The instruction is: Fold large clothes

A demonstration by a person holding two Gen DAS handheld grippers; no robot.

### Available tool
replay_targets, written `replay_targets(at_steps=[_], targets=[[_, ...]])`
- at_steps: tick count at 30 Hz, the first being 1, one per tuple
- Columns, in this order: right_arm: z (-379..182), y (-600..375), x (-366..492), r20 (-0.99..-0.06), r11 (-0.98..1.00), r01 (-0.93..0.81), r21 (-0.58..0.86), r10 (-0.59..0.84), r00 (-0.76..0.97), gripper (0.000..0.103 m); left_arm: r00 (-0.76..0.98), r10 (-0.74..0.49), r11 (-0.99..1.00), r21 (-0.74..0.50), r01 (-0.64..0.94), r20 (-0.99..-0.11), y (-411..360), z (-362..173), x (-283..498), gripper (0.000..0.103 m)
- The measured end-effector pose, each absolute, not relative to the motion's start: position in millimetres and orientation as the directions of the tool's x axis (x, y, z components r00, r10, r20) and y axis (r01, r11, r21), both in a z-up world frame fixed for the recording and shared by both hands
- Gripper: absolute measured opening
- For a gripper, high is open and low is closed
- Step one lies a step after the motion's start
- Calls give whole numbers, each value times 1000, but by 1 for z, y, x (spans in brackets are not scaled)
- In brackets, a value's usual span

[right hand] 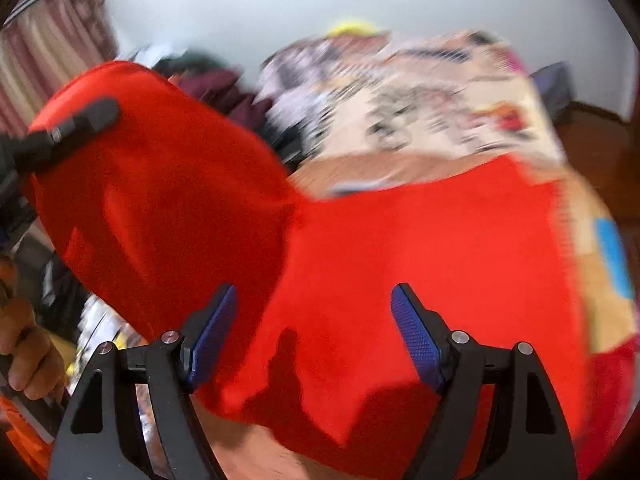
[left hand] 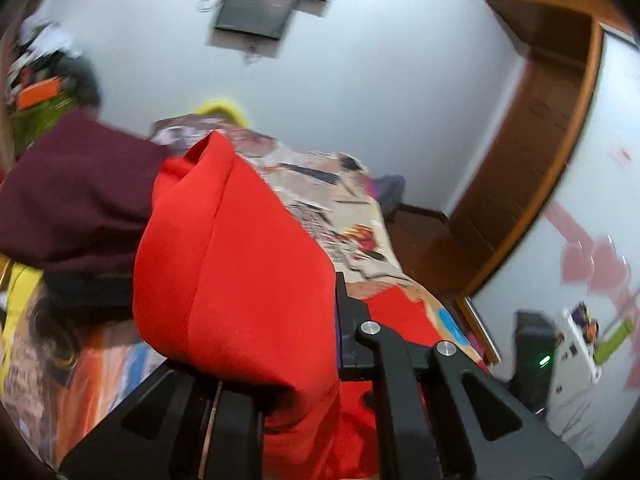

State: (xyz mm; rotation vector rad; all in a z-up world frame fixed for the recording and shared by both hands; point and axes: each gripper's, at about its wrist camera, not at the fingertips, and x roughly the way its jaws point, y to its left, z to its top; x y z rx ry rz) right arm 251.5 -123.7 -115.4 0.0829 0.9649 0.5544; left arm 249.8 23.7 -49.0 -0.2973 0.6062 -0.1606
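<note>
A large red garment (right hand: 420, 260) lies spread on a bed with a patterned cover (right hand: 420, 92). My left gripper (left hand: 280, 360) is shut on a fold of the red garment (left hand: 240, 260) and holds it raised off the bed; the cloth drapes over its fingers. The left gripper also shows in the right wrist view (right hand: 80, 120), at the upper left, pinching the lifted part. My right gripper (right hand: 312, 320) is open and empty, with its blue pads (right hand: 416, 332) just above the flat red cloth.
A dark maroon garment (left hand: 80, 192) is heaped at the left on the bed. A wooden door frame (left hand: 560, 140) stands at the right, a dark screen (left hand: 256, 12) hangs on the white wall, and a curtain (right hand: 52, 48) hangs far left.
</note>
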Motion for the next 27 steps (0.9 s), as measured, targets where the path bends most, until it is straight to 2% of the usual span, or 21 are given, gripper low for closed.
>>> replay_targets(at_steps=[6,11,14,16,18,21,24,27], targets=[[-92,-211,237,-734,954,-224,201,298,610,76,731,-339,939,-258,226,-592,-65,-71,277,9],[-92,-257,224,-741,977,-112,183,212,638,76,525,-413,908,-290,303,-744,-117,-137,297,10],[-94,-274,215,-749,980,-78,183,190,634,76,436,-446,888,-322,329,-782,-131,-165,292,11],[-92,-277,213,-751,980,-71,185,187,633,76,434,-452,880,-311,358,-779,-133,-160,286,16],[-92,-277,213,-751,979,-73,190,193,631,76,409,-477,859,-314,405,-778,-133,-151,277,33],[-86,-274,211,-744,977,-94,194,209,635,76,421,-473,850,-276,449,-774,-141,-137,262,47],[-78,-268,203,-723,972,-131,196,233,651,76,475,-445,858,-208,470,-759,-136,-119,249,58],[-65,-252,201,-688,961,-191,201,277,670,76,540,-411,878,-161,450,-734,-117,-106,242,63]])
